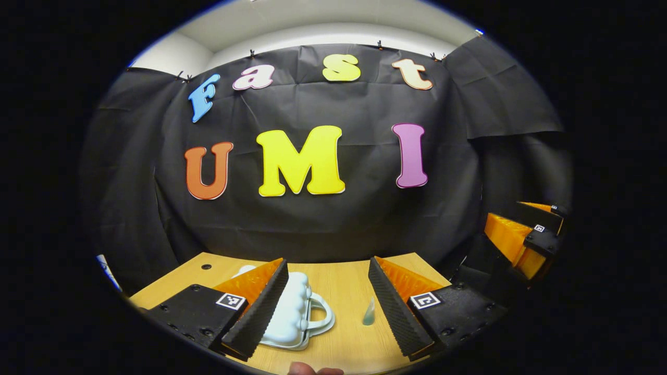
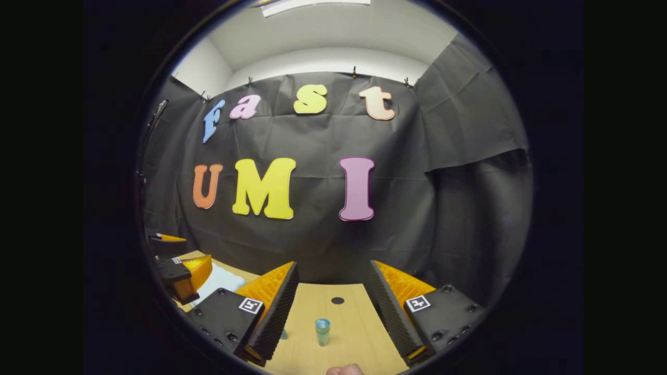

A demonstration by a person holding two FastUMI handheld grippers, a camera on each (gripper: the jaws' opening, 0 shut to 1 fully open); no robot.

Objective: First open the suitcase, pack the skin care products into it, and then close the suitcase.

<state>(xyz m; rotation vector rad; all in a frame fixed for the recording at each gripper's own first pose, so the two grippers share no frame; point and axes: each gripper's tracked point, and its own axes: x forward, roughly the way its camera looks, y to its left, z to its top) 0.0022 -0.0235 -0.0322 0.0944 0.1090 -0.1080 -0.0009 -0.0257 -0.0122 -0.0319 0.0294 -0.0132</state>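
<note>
Left tongs [image 1: 327, 297] spread, empty; closed suitcase [image 1: 292, 312] lies low-left between fingers, handle facing right. Right tongs [image 2: 331, 304] spread, farther.

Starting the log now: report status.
Left gripper open, right gripper open, both empty. Suitcase closed on table. Small bottle stands loose. Nothing blocking.

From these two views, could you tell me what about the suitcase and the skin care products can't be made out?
- Suitcase, left gripper view: the left gripper's finger covers its left part, so no latch is visible.
- Suitcase, right gripper view: a pale patch behind the other gripper; shape unclear.
- Small bottle, right gripper view: too small to identify.
- Second product, left gripper view: small, translucent, beside a finger; type unclear.
</note>
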